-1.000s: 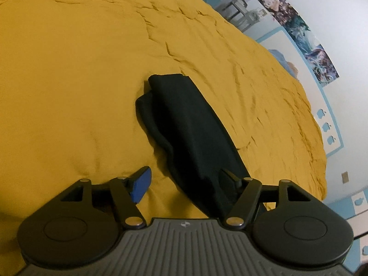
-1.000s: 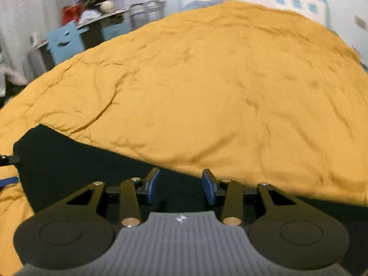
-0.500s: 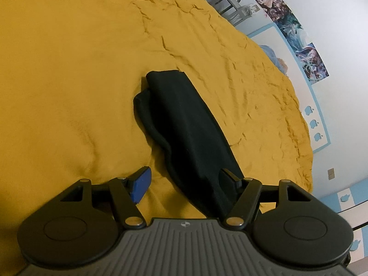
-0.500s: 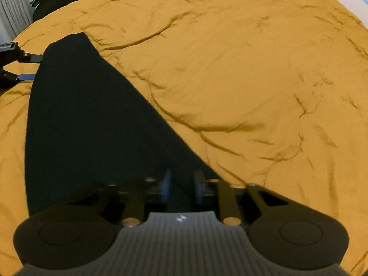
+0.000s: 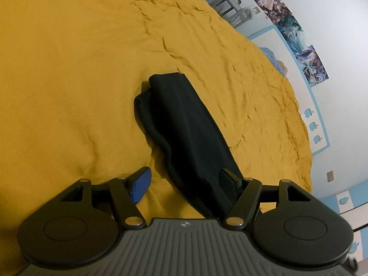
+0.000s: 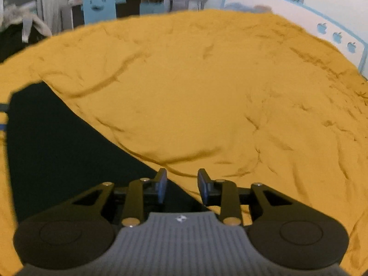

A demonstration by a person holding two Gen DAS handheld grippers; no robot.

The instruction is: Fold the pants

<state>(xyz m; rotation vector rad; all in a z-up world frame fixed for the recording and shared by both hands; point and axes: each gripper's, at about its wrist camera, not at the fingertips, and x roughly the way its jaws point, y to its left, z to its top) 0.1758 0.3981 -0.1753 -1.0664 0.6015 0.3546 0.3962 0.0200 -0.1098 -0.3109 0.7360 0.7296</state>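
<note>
Black pants, folded into a long narrow strip, lie on the yellow bedspread. My left gripper stands wide open over the strip's near end. Its blue left pad is over bare bedspread, and its right finger is over the cloth without pressing it. In the right wrist view the pants spread to the lower left. My right gripper has its jaws opening. A corner of the dark cloth reaches in between them low down, and the pads do not press it.
The bed fills both views. A white wall with posters and a blue-edged headboard with apple shapes runs along the right. A blue chair, a desk and shelves stand beyond the far edge.
The right gripper was shut on the pants half a second ago and has since let go and opened. Its view has swung up and away from the cloth. The left gripper stays open in place.
</note>
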